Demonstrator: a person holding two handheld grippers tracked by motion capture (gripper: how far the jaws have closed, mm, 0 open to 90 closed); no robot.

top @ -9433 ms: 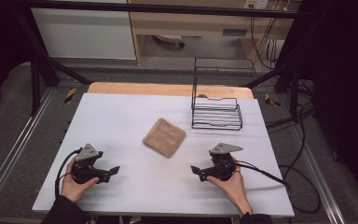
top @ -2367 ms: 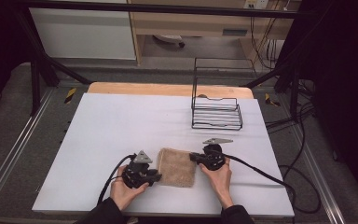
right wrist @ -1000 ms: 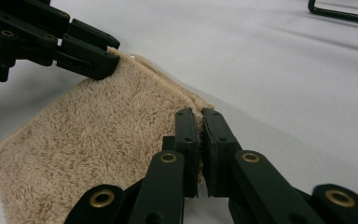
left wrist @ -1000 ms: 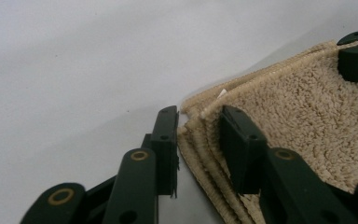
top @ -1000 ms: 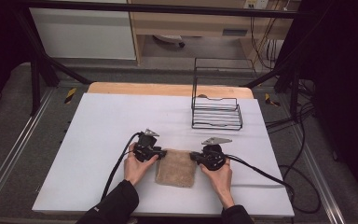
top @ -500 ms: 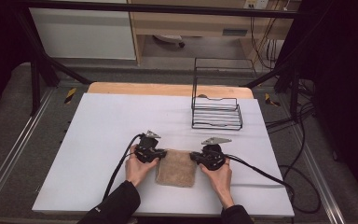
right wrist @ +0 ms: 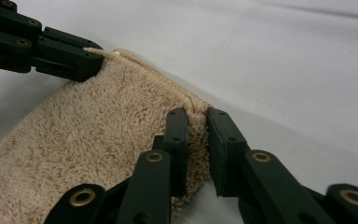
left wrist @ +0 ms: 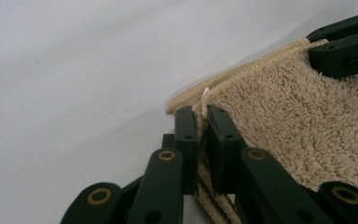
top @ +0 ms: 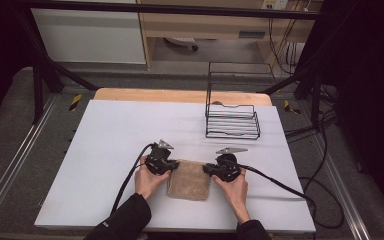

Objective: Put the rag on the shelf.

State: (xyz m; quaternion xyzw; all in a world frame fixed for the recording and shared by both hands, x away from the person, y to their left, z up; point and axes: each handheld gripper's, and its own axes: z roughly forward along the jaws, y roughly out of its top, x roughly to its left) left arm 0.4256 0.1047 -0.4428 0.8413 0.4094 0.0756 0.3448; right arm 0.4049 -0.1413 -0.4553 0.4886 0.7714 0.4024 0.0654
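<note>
My left gripper (left wrist: 201,116) has its two black jaws pressed together on the corner of the beige terry towel (left wrist: 284,121), with the stitched hem caught between them. My right gripper (right wrist: 196,119) pinches the towel's other far corner the same way, a ridge of pile squeezed up between its jaws. In the left gripper view, the right gripper's jaws sit on the far corner at the upper right; in the right gripper view, the left gripper's jaws sit on the corner at the upper left. From the high view, the towel (top: 189,179) lies folded on the white table top (top: 120,130), near the front edge, directly between my left hand (top: 149,180) and my right hand (top: 236,187), with a gripper touching each of its far corners. A black cable (top: 280,182) trails from the right gripper toward the table's right edge. Well apart, toward the back right of the table, stands a black wire rack (top: 232,117).
</note>
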